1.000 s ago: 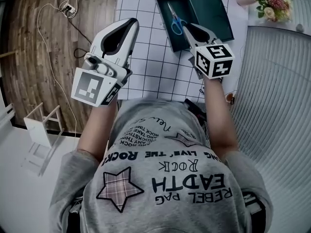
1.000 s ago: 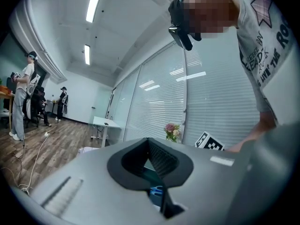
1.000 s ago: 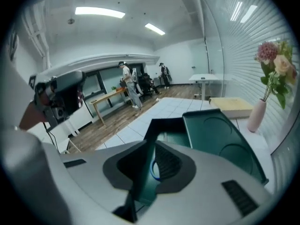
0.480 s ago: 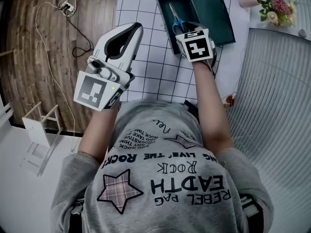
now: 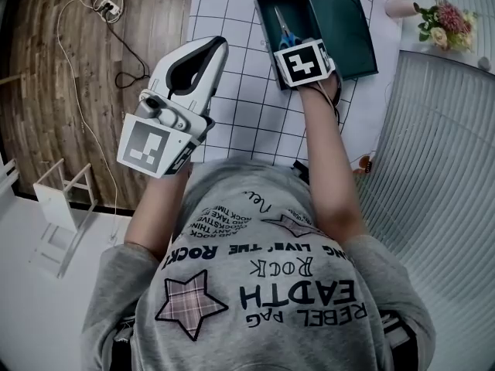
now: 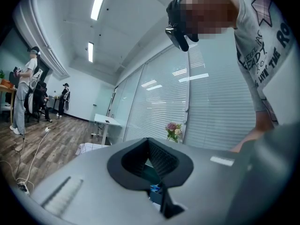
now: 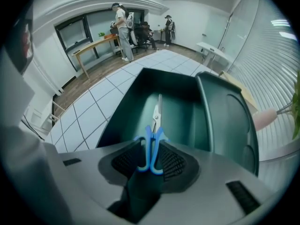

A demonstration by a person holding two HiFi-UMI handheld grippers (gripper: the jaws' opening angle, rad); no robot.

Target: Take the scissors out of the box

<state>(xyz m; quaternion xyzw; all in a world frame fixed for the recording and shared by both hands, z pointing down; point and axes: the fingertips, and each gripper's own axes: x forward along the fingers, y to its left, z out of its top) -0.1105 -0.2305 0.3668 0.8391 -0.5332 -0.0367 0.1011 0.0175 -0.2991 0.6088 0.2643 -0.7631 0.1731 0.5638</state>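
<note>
Blue-handled scissors (image 5: 285, 29) lie in the left half of an open dark green box (image 5: 267, 10) on the checked mat. My right gripper (image 5: 301, 52) points steeply down into the box, its marker cube uppermost. In the right gripper view its jaws stand open on either side of the blue handles (image 7: 151, 149), and the blade (image 7: 157, 111) points away along the box floor (image 7: 180, 107). My left gripper (image 5: 210, 49) is held up at the left, away from the box, shut with nothing in it (image 6: 149, 142).
The box lid (image 5: 340, 25) lies open to the right. A pink cup (image 5: 398, 6) and flowers (image 5: 445, 25) stand at the far right. Cables (image 5: 93, 22) run over the wood floor at left, near a white stool (image 5: 58, 199). People stand in the background (image 6: 23, 93).
My right gripper has dropped toward the box and tipped downward. Its jaws have opened and now stand on either side of the scissors' handles. The left gripper has hardly moved.
</note>
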